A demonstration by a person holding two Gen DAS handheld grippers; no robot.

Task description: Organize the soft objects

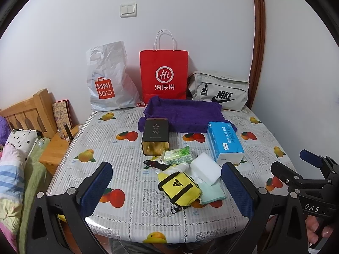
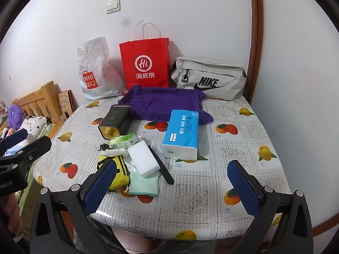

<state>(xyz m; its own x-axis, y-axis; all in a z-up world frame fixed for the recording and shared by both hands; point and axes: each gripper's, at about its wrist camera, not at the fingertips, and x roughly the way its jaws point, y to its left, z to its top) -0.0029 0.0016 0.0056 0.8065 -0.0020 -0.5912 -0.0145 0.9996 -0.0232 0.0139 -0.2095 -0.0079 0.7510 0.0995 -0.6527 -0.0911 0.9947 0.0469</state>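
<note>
A pile lies mid-table: a yellow adidas pouch [image 1: 180,187] [image 2: 118,169], a white sponge block [image 1: 204,170] [image 2: 144,158], a mint cloth [image 1: 211,193] [image 2: 144,185], a green wipes pack [image 1: 178,156] [image 2: 125,140]. A blue tissue pack [image 1: 224,141] [image 2: 182,133] lies to the right. A purple towel [image 1: 182,114] [image 2: 163,103] lies behind. My left gripper [image 1: 167,187] is open above the near edge, the pouch between its fingers in view. My right gripper [image 2: 171,185] is open, right of the pile.
A dark tea tin [image 1: 155,136] [image 2: 115,121] lies on its side. A MINISO bag [image 1: 108,80], a red paper bag [image 1: 164,74] and a grey Nike bag [image 1: 220,91] stand against the wall. A black flat stick [image 2: 162,167] leans on the sponge. A bed [image 1: 19,165] is at left.
</note>
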